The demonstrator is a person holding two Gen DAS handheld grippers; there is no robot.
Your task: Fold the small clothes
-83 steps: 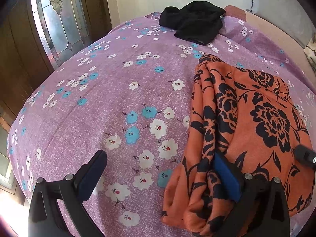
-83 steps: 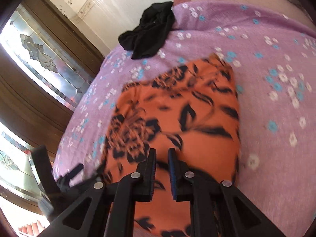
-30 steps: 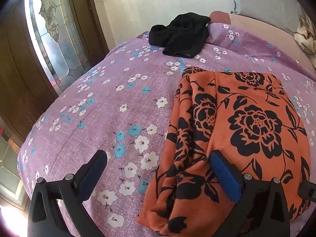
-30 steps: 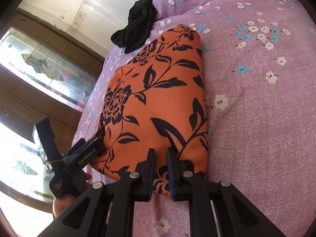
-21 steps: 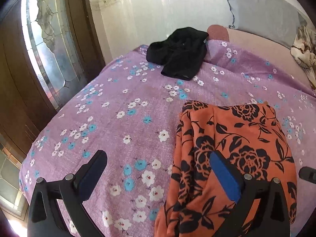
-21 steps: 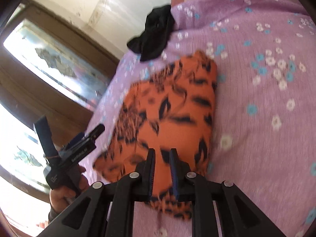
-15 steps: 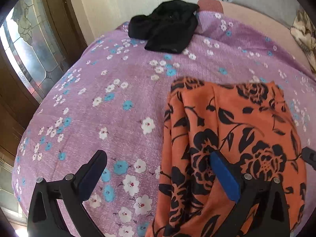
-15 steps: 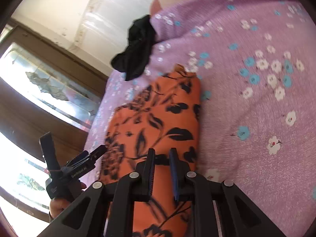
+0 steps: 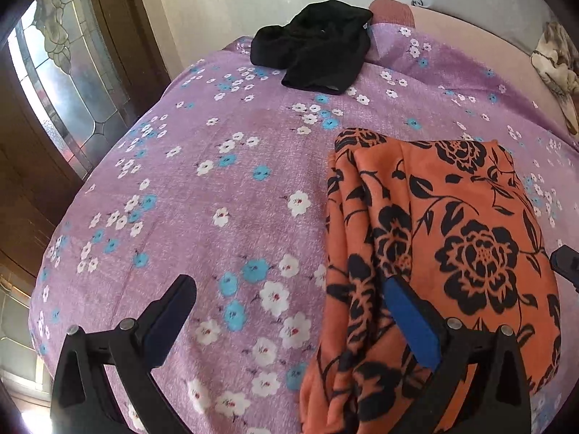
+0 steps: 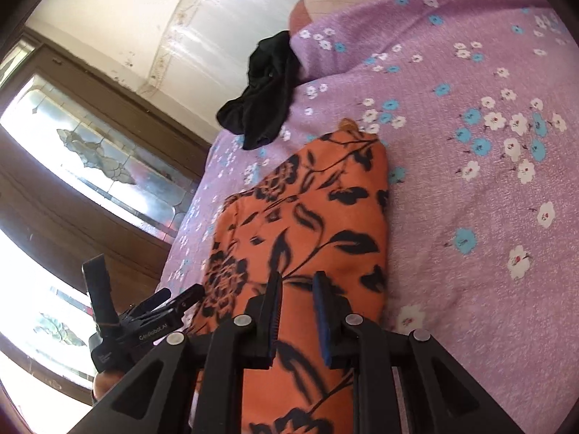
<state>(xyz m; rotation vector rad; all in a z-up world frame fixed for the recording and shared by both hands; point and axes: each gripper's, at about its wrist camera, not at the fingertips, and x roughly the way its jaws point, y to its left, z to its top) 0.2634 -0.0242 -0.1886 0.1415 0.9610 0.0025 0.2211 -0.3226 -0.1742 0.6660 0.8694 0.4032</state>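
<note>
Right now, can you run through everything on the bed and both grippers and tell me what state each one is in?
Orange floral garment: folded into a rough rectangle, lying on the bedspread.
Black garment: unfolded, crumpled in a heap at the far edge of the bed.
Left gripper: open wide, one finger over the orange garment's edge, holding nothing.
Right gripper: nearly closed over the orange garment; whether it grips fabric is unclear.
Bedspread: spread flat.
</note>
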